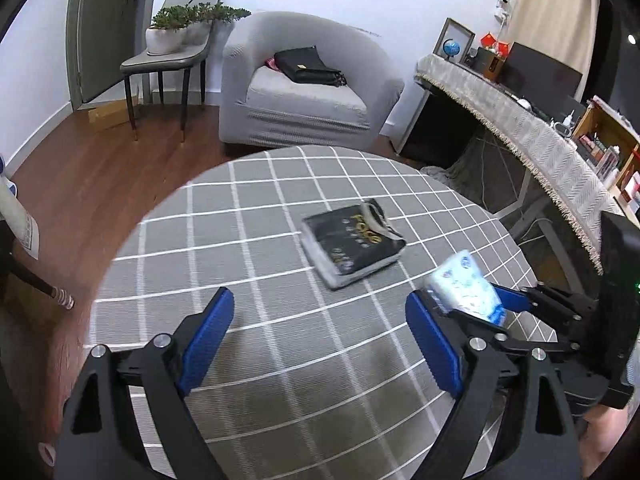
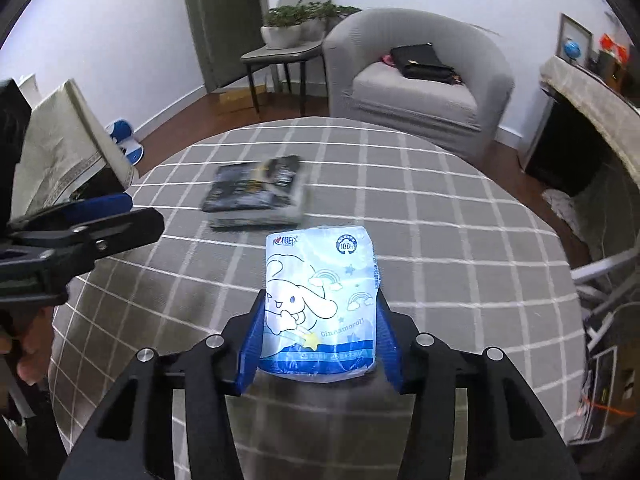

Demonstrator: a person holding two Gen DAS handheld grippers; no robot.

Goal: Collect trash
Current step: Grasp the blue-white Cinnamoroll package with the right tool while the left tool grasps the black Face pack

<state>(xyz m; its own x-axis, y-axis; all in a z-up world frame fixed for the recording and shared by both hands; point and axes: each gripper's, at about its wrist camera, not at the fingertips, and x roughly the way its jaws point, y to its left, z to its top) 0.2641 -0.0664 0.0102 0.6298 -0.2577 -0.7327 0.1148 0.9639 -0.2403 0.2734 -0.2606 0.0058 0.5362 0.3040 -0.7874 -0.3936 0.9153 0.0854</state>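
Your right gripper point(image 2: 320, 332) clasps the blue-and-white tissue pack point(image 2: 320, 304) above the checked tablecloth point(image 2: 460, 248), your left gripper point(image 1: 320, 320) hangs with fingers spread and empty, and the black packet point(image 1: 352, 240) lies at twelve o'clock of it.

A round table point(image 2: 440, 240) occupies the foreground. A flat packet point(image 2: 256, 196) lies on the table near its centre. A tissue pack point(image 2: 320, 304) sits between the fingers of the right gripper point(image 2: 320, 344), nearer the camera than the flat packet and above the table. The left gripper point(image 1: 316, 320) hangs over the near part of the table, left of the tissue pack, jaws apart. Behind the table stands an armchair point(image 2: 420, 92) with a bag point(image 2: 424, 64) on its seat. Left of the armchair stands a chair point(image 2: 288, 52) bearing potted plants point(image 2: 288, 28). A desk point(image 1: 520, 124) runs along the right side.
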